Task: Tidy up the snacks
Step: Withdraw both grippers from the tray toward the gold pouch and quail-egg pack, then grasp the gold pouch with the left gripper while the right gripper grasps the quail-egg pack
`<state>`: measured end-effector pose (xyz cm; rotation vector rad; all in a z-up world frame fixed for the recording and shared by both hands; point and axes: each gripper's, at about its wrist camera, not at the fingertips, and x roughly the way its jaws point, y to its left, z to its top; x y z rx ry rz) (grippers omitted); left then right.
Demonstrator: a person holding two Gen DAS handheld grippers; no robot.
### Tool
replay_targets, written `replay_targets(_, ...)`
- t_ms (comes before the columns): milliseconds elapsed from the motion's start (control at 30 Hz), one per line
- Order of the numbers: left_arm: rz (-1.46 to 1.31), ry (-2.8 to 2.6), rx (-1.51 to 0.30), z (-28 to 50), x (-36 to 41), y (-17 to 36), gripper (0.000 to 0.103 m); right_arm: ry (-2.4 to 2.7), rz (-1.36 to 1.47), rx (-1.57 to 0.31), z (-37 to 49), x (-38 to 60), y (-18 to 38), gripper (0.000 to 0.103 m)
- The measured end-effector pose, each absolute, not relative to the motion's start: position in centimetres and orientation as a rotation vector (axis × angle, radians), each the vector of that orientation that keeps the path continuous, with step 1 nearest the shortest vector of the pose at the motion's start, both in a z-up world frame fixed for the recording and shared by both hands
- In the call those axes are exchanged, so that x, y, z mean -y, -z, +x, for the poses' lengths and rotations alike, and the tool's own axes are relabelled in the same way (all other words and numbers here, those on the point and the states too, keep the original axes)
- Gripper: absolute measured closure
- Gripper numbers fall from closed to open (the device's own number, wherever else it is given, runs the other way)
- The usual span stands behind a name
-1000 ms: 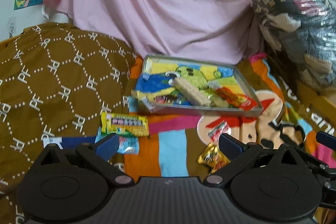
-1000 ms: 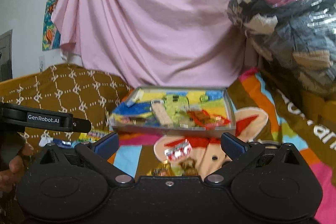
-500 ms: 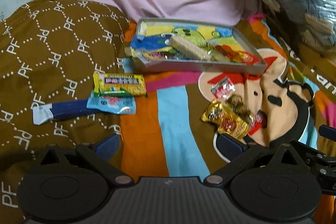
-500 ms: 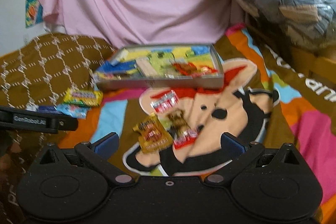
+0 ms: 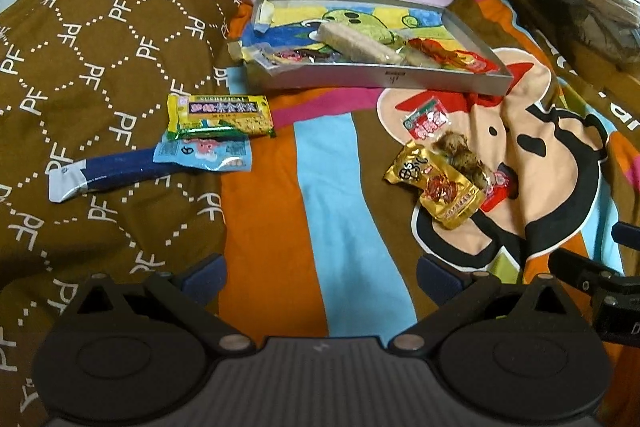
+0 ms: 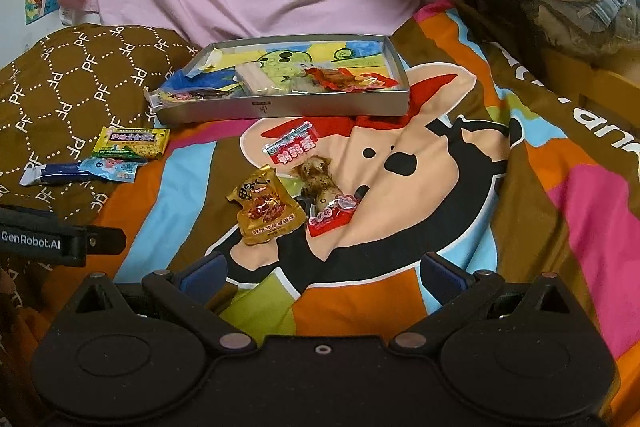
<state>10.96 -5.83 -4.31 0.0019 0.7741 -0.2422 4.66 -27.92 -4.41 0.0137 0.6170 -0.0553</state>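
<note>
Blue fingertips (image 5: 204, 277) wide apart (empty)

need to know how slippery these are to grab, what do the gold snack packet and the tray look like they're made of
Gold snack packet: looks like metallised plastic film, glossy; it is crinkled, catches highlights and has a flat sealed edge.

Tray: probably cardboard or thin metal with a matte silver-grey wall; straight folded-looking corners and a colourful printed floor. The views do not settle which.

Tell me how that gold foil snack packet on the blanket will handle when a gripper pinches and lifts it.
The gold foil packet looks glossy, so it may slip between the pads. It bulges unevenly with crimped flat edges, so it will probably crumple and flop, not stay stiff. It lies flat on the soft blanket, beside the red-tipped snack, so it is unlikely to roll.
</note>
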Motion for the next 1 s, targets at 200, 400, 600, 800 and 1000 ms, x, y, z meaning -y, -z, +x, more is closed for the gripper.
replay_targets(200, 0.006, 0.252, -0.784, 10.8, 6.0, 4.6, 0.000, 0.059, 0.020, -0.617, 4.7, 28.2, 4.4, 0.001)
replay_targets(400, 0.012, 0.260, -0.793, 10.8, 6.2, 4.8, 0.000, 0.061, 0.014, -0.624, 4.9, 28.4, 4.5, 0.001)
replay_targets(600, 0.025, 0.276, -0.792, 11.4, 6.5, 4.6, 0.000, 0.018, -0.017, -0.593, 5.0, 29.2, 4.8, 0.001)
replay_targets(800, 0.022, 0.281, -0.813, 13.3, 7.9, 4.9, 0.000, 0.014, -0.073, -0.577, 7.4, 30.5, 5.0, 0.001)
replay_targets(1000, -0.013, 0.298, -0.823, 16.2, 10.1, 4.9, 0.000, 0.025, -0.099, -0.577, 10.0, 31.6, 5.0, 0.001)
